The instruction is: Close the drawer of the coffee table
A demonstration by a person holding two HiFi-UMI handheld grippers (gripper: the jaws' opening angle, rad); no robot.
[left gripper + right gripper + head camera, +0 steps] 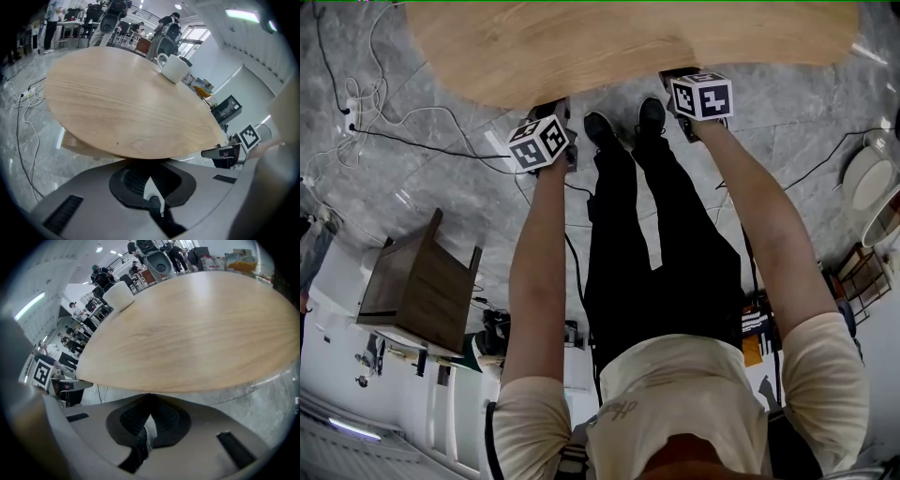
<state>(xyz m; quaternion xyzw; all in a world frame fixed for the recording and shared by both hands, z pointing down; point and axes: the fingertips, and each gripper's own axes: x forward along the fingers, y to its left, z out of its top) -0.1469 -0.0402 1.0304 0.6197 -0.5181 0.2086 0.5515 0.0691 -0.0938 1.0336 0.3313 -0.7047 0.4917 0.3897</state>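
stretching left-right — coffee table point(628, 47)

Seen from my head, the desk point(609, 47) runs off past the top edge. Its near rim covers the tips of my left gripper point(555, 111) and right gripper point(682, 79), and whatever lies beneath the desk top is hidden. In my left gripper view a pale wooden piece point(75, 146) peeks out below the desk's left rim; drawer or shelf, I cannot tell. In my right gripper view the desk's right end is cut off. The people point(171, 28) beyond the desk are too small to make out.
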